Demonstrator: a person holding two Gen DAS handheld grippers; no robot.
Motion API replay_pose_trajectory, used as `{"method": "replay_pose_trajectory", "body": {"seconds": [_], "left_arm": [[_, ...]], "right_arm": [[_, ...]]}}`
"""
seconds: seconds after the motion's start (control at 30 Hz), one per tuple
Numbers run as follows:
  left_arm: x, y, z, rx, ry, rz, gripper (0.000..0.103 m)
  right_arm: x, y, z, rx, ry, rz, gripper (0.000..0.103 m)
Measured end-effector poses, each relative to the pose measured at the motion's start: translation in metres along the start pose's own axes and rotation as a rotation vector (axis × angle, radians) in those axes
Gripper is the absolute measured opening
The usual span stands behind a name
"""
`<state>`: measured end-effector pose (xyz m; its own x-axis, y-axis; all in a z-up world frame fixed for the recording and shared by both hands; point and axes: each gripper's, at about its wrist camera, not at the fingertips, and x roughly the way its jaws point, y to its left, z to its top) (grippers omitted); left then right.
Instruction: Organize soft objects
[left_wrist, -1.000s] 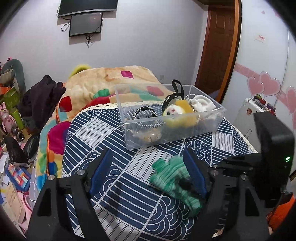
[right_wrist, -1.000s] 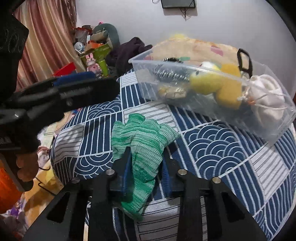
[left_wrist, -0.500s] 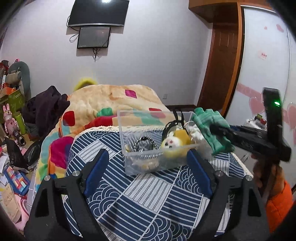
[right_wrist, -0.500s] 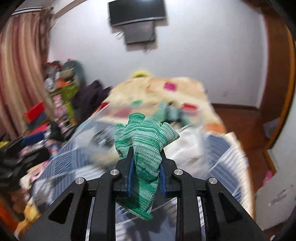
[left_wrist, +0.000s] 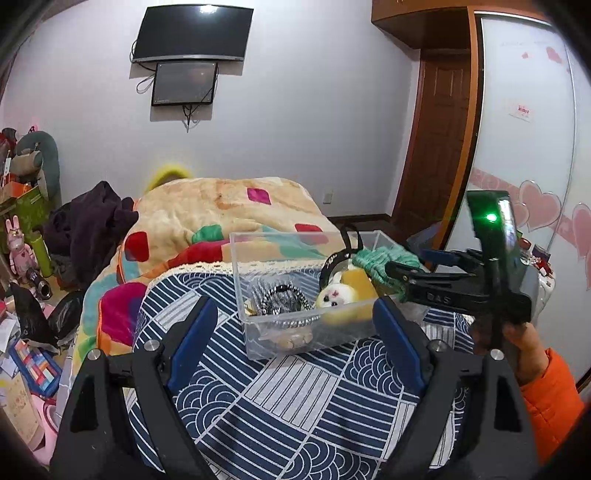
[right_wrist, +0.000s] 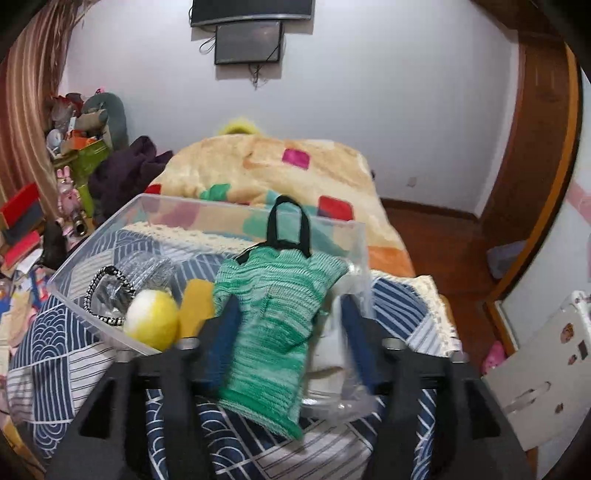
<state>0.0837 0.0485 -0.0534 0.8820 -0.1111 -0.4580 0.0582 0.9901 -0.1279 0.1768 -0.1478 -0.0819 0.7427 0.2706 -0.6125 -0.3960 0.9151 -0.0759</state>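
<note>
Now mid-drop over the clear bin (right_wrist: 207, 214), with risks running left to right. Left of the bin: left gripper (left_wrist: 291, 332) spread wide, grasping nothing, parked short of the bin's near wall; could nudge the bin if pushed forward. Inside the bin: 1 striped black-and-white cord bundle (right_wrist: 107, 295), 1 yellow plush toy (right_wrist: 151, 325), 1 black strap loop (right_wrist: 288, 225), 1 white cloth item (right_wrist: 328, 354), only partly seen. Above the bin's right end: 1 green knit glove (right_wrist: 273, 325) hanging between the fingers of the right gripper (right_wrist: 291, 332), jaws parted wider than the glove, apparently released. Could drape over the near rim and slide out onto the patterned bedcover (left_wrist: 295, 406).
</note>
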Motion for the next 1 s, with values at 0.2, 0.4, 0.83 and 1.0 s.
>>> {"method": "replay_pose_trajectory", "body": {"seconds": [0.2, 0.4, 0.83, 1.0], "left_arm": [[-0.016, -0.002, 0.013, -0.015, -0.063, -0.004, 0.087], [-0.041, -0.007, 0.03, -0.016, -0.14, -0.005, 0.087], [-0.103, -0.03, 0.048, 0.067, -0.31, 0.037, 0.103], [-0.106, -0.036, 0.048, 0.068, -0.305, 0.024, 0.103]], "right_arm": [[-0.046, 0.001, 0.006, -0.001, -0.1, 0.014, 0.079], [-0.101, 0.007, 0.016, 0.013, -0.235, 0.093, 0.084], [-0.167, 0.012, 0.018, 0.062, -0.42, 0.11, 0.103], [-0.168, 0.013, 0.014, 0.078, -0.428, 0.114, 0.103]]}}
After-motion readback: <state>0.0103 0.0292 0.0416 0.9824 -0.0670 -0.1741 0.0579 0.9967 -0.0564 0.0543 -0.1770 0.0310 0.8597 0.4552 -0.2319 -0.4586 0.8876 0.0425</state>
